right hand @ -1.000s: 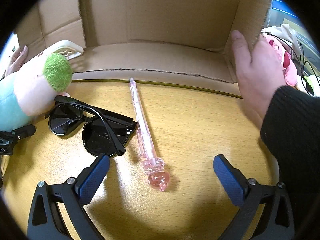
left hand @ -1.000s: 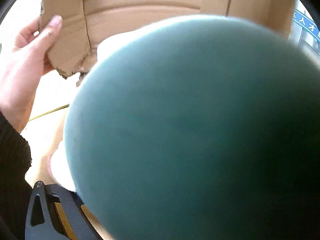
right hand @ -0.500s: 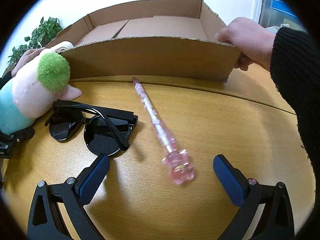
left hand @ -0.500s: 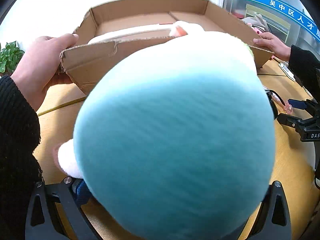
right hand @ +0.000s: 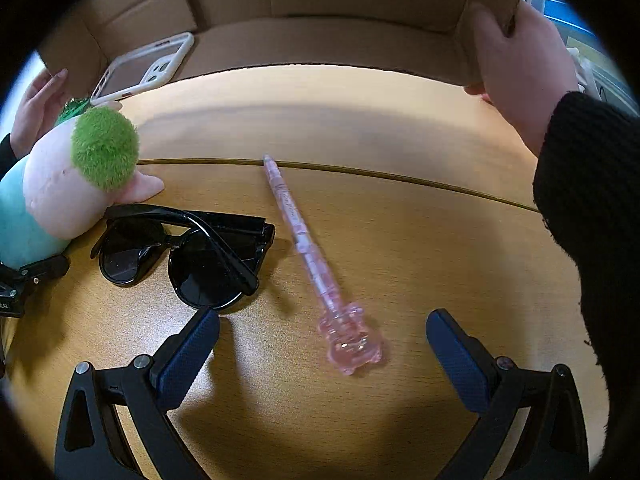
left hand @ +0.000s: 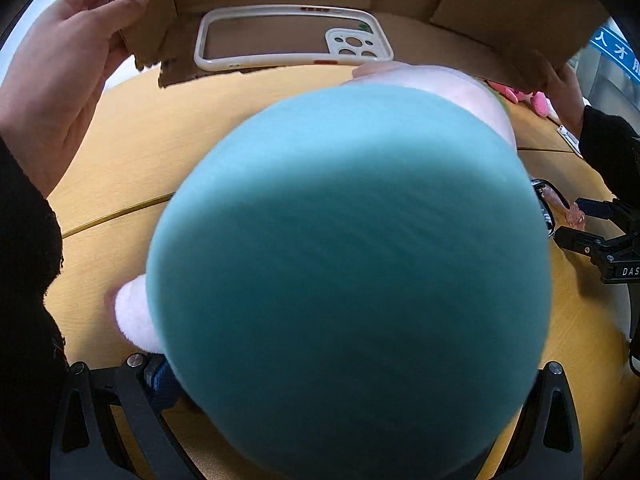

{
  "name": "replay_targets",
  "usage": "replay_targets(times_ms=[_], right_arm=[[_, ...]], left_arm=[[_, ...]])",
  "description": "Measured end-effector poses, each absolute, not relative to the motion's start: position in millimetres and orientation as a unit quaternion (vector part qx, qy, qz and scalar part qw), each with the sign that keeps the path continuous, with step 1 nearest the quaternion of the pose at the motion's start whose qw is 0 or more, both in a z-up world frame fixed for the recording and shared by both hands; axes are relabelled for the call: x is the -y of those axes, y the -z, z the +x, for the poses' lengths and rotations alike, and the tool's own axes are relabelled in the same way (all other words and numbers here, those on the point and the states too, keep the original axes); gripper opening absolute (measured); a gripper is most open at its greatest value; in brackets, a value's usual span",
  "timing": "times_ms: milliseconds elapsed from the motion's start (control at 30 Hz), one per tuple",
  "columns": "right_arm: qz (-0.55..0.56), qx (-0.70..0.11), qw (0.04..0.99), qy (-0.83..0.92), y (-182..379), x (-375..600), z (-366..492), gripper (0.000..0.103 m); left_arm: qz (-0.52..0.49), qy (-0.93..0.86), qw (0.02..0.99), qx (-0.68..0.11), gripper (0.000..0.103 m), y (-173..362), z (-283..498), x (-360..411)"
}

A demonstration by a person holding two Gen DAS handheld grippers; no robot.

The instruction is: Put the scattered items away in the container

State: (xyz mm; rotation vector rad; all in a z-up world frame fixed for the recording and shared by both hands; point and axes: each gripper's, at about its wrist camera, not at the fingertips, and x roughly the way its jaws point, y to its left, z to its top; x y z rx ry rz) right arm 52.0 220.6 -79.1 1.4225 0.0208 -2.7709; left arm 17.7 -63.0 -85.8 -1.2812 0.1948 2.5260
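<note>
We've got the teal-and-pink plush toy [left hand: 352,272] clamped in our left gripper [left hand: 344,392], just short of the tilted brown cardboard box [left hand: 480,4]. Right gripper [right hand: 320,352] gapes over the pink pen [right hand: 308,256]. Risk: box shifts, plush bounces off.

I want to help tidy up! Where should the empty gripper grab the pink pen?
Best guess: take the pink pen by its thin middle barrel, coming down from above with the fingers on either side of it. It lies flat on the table. The chunky charm end sits between the open right hand-held gripper, but looks harder to pinch.
</note>
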Motion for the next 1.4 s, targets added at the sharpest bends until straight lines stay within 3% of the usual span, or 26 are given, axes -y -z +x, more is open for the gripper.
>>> replay_targets(times_ms=[1400], right_arm=[[0.457, -0.007, 0.013, 0.889, 78, -221, 54, 0.103]], left_arm=[[-0.443, -0.874, 0.183, -0.084, 0.103, 80, 43, 68]])
